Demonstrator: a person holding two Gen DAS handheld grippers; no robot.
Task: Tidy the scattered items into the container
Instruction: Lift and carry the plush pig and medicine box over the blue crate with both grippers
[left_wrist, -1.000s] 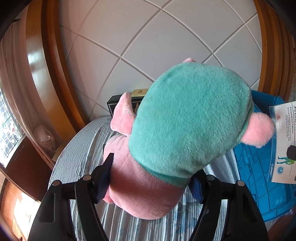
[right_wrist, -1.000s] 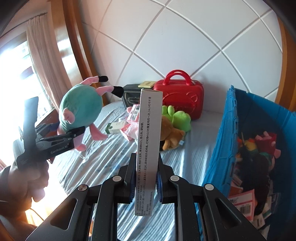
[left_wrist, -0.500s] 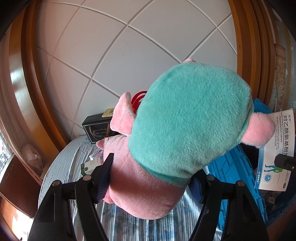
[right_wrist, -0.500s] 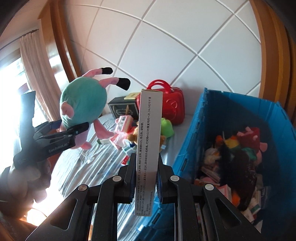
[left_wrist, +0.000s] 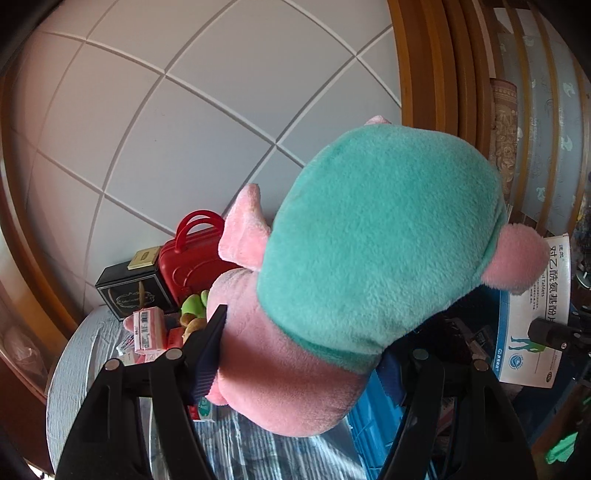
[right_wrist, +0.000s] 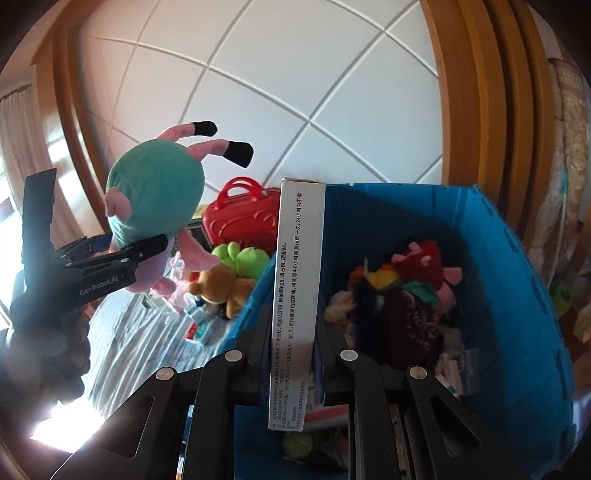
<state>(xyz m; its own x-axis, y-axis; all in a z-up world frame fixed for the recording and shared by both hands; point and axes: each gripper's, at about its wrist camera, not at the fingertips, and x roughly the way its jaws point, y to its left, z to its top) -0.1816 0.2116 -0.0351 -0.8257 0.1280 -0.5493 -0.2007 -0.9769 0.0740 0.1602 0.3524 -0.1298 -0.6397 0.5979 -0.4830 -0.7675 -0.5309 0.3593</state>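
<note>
The teal-and-pink plush pig toy (left_wrist: 369, 266) sits clamped at its pink lower body between the jaws of the left gripper (left_wrist: 303, 354), which stand wide apart around it; it hangs in the air above the striped grey bedcover (right_wrist: 147, 321), left of the container. In the left wrist view the plush fills most of the frame and hides the gripper's right pad and much of what lies behind. The white flat cardboard medicine box with printed text (right_wrist: 295, 295) stands upright, pinched edge-on in the right gripper (right_wrist: 293, 354), whose jaws are drawn down tight on its narrow sides. It is held over the near rim of the large blue plastic crate (right_wrist: 524, 295); its lower end is cut off from clear reading by shadow. The crate already holds a heap of plush toys (right_wrist: 399, 295) and small packets, individually hard to make out. On the bedcover beyond lie a brown plush bear (right_wrist: 221, 288), a green plush frog (right_wrist: 243, 258), a red hard-shell toy suitcase (right_wrist: 243, 218) and a black box (left_wrist: 133, 291). The hand (right_wrist: 44, 354) on the left gripper is blurred by glare.

Compared with a second ago, both views have swung toward the crate: its interior now fills the right wrist view, and the suitcase has come into the left wrist view.
</note>
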